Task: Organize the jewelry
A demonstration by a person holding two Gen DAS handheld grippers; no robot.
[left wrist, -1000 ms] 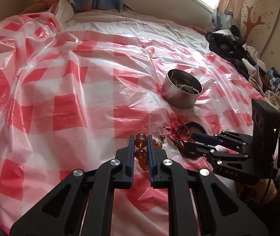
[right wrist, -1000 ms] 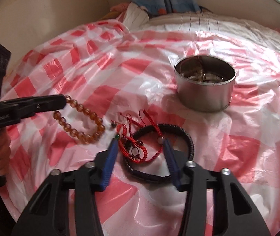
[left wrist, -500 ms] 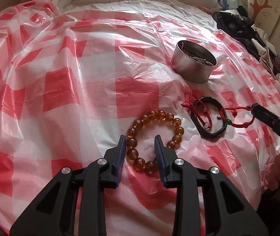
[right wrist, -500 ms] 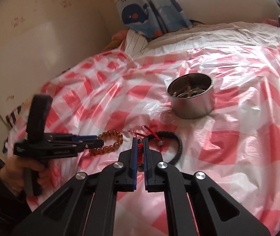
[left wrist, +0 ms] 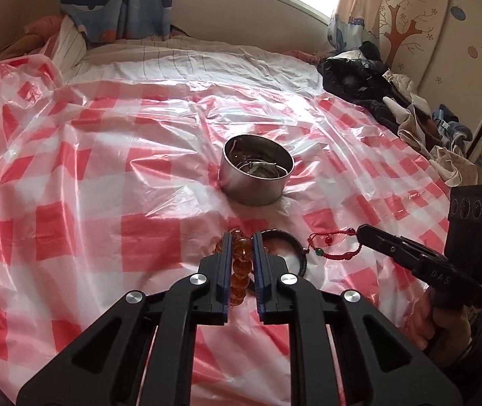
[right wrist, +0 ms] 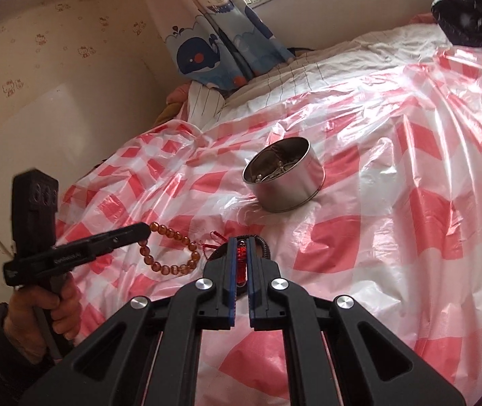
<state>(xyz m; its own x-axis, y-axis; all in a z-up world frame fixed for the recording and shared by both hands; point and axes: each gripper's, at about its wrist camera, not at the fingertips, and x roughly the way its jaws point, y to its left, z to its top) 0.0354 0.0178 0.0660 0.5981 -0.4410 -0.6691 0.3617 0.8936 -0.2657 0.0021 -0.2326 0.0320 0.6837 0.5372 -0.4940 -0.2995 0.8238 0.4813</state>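
Left wrist view: the left claw (left wrist: 242, 247) is pinching the amber bead bracelet (left wrist: 239, 267) just in front of the steel tin (left wrist: 256, 182) on the checkered plastic sheet (left wrist: 105, 176), with the black cord bracelet (left wrist: 296, 250) lying beside it and the red string bracelet (left wrist: 328, 247) hanging from the right claw (left wrist: 361, 231). Right wrist view: the right claw (right wrist: 241, 253) is pinching the red string bracelet (right wrist: 241, 264) in front of the steel tin (right wrist: 284, 179), over the black cord bracelet (right wrist: 265, 247), while the amber bead bracelet (right wrist: 169, 250) hangs from the left claw (right wrist: 144, 228), left of the tin.
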